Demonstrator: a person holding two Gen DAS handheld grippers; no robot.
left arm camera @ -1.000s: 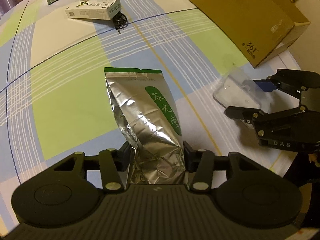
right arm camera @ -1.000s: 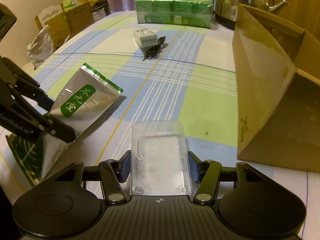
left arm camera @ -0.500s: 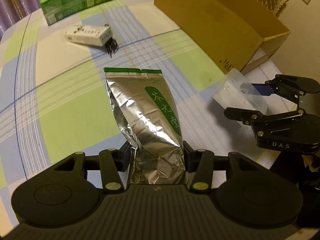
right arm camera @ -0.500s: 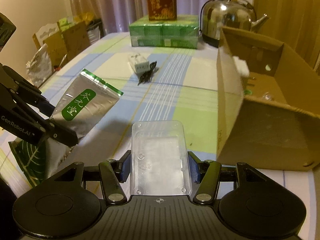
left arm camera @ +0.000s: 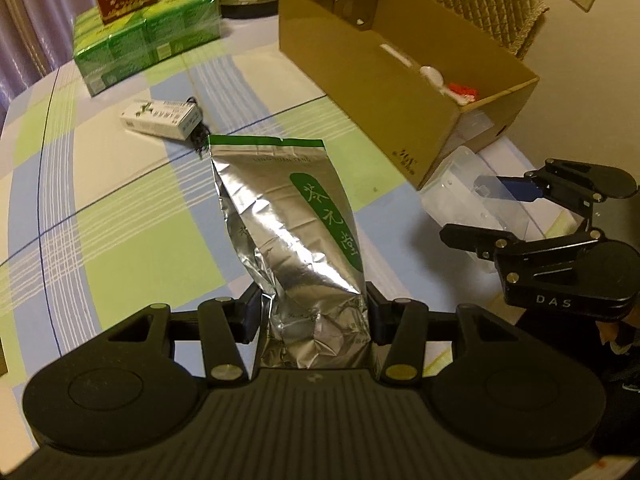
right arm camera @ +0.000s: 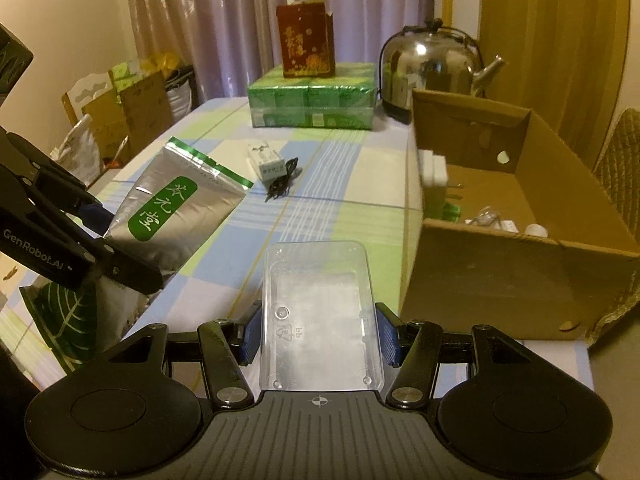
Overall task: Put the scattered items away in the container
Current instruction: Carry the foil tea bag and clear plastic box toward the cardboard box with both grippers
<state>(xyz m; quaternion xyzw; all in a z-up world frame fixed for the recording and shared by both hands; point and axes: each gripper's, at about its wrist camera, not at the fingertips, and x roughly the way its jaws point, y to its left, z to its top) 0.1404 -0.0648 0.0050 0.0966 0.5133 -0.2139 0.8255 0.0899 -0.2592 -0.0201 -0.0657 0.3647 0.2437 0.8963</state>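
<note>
left tongs [left arm camera: 312,316] | raised foil pouch [left arm camera: 296,224] | right tongs [right arm camera: 318,338] | raised clear tray [right arm camera: 320,308] (box interior now visible)

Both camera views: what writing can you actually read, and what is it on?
"DAS": right gripper body.
"GenRobot.AI": left gripper body.
"361": cardboard box, blurry.
Green-labelled characters: foil pouch, not clearly readable.
Print on white carton, red box: too blurred.

A steel kettle [right arm camera: 432,68] stands beyond green packs [right arm camera: 312,100]. A red box [right arm camera: 306,46] sits on them. Purple curtains [right arm camera: 240,20] hang behind.
</note>
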